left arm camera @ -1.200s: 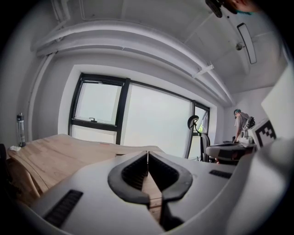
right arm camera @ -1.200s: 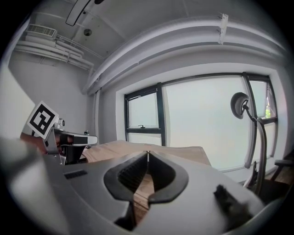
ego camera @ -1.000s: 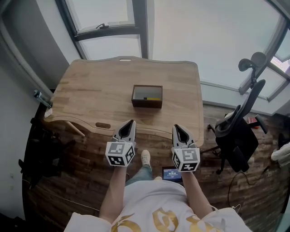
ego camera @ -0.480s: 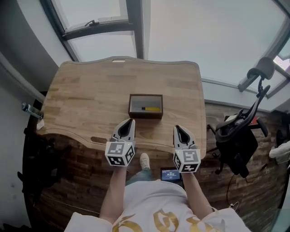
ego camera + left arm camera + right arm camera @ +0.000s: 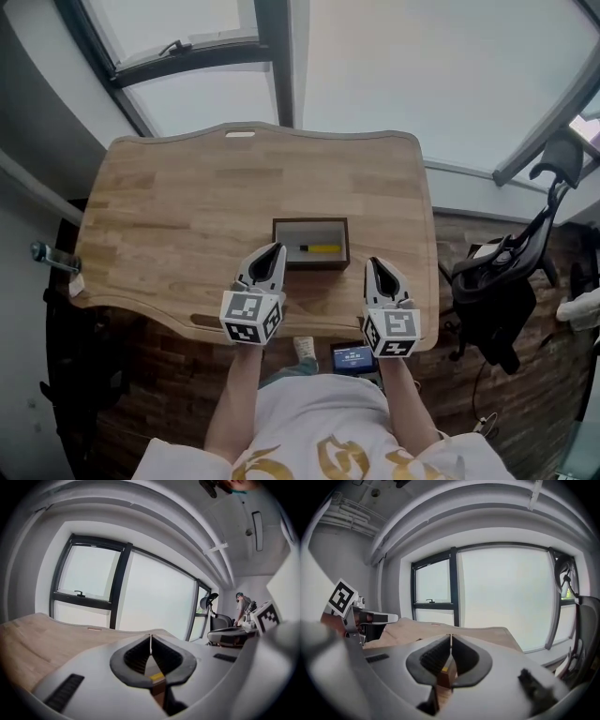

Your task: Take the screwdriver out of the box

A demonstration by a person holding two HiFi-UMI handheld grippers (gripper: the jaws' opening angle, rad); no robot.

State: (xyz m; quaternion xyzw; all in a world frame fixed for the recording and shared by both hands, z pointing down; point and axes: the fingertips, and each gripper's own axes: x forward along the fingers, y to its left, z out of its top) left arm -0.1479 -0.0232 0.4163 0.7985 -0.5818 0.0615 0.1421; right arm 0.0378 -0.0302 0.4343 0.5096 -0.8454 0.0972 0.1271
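A small dark open box (image 5: 311,243) sits on the wooden table (image 5: 187,216) near its front edge. Inside it lies a screwdriver (image 5: 319,248) with a yellow handle. My left gripper (image 5: 275,249) hovers just left of the box, shut with nothing in it. My right gripper (image 5: 373,264) hangs to the right of the box, also shut and empty. In the left gripper view the jaws (image 5: 150,641) meet at the tips, and the box with its yellow handle (image 5: 157,677) shows through the gap below. The right gripper view shows closed jaws (image 5: 450,639) over the box corner (image 5: 446,674).
A black office chair (image 5: 502,281) stands to the right of the table. Large windows (image 5: 394,66) lie beyond the table's far edge. A small screen device (image 5: 353,357) lies on the floor below my right arm. A person's shoe (image 5: 302,348) shows by the table's front edge.
Both grippers have moved forward over the table's front edge, toward the box. The box now lies between their tips. Both stay shut.
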